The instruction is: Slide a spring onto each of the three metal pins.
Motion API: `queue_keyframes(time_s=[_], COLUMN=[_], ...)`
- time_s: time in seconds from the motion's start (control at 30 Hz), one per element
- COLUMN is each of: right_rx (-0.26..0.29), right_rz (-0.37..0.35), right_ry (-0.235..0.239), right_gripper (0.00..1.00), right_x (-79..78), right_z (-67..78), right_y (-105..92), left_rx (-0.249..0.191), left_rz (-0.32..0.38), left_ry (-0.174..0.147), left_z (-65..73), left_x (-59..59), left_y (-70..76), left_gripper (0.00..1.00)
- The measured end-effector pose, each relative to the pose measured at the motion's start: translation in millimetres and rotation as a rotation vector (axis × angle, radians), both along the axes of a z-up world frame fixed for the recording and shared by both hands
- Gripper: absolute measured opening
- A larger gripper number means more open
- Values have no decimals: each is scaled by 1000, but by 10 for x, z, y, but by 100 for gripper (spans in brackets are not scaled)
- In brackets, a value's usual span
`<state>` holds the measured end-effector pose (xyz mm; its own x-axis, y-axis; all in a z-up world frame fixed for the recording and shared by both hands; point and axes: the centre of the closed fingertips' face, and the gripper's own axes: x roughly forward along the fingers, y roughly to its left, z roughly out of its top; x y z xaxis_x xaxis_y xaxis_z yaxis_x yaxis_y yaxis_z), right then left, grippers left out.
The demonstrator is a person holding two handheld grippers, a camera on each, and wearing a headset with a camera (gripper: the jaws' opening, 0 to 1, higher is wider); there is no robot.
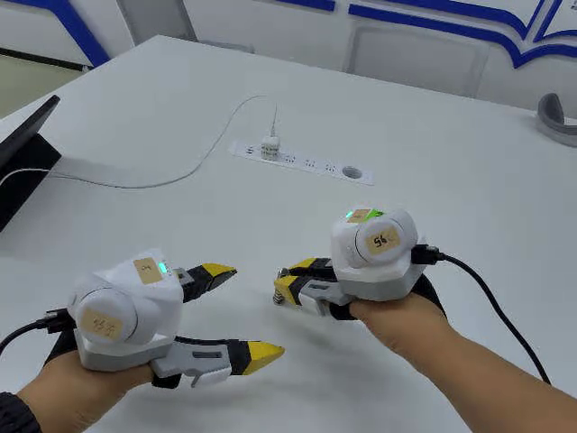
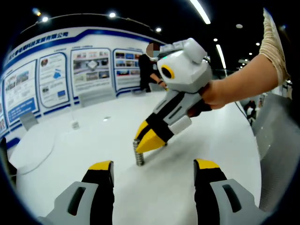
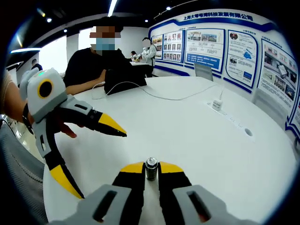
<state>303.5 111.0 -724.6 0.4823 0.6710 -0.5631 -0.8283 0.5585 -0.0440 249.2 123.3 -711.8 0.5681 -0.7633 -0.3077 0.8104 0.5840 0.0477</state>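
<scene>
A short coiled spring (image 1: 278, 296) stands upright on the white table (image 1: 180, 216), just left of my right hand. My right gripper (image 1: 282, 281) is shut on it, its yellow tips pinched around the upper end. In the right gripper view a round metal top (image 3: 151, 164) shows between the closed jaws of the right gripper (image 3: 151, 168). From the left gripper view the spring (image 2: 138, 153) rests with its lower end on the table under the right gripper (image 2: 142, 140). My left gripper (image 1: 252, 309) hangs open a little to the left, nothing in it; it is also seen as left gripper (image 2: 153, 165) and left gripper (image 3: 98, 164).
A white power strip (image 1: 293, 161) with a plug and a long cable lies across the middle of the table. A dark screen (image 1: 22, 153) stands at the left edge, a grey curved object (image 1: 557, 119) at the far right. A seated person (image 3: 101, 65) is across the table.
</scene>
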Motion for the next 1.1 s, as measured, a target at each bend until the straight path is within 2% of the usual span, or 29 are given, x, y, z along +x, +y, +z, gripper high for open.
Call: queue_keyframes(time_s=[0.4,0.6,1.1], right_rx=[3,0,47], right_rz=[-6,1,2], right_ry=[-16,-46,-108], right_gripper=[17,21,30], right_x=[-25,-68,-154], right_z=[57,142,422], right_y=[-47,-54,-175], left_rx=[-2,-3,-8], left_rz=[-1,0,-4], left_ry=[-3,-4,-9], left_z=[3,4,31], left_x=[11,19,26], left_y=[-7,-12,-30], left_gripper=[72,72,74])
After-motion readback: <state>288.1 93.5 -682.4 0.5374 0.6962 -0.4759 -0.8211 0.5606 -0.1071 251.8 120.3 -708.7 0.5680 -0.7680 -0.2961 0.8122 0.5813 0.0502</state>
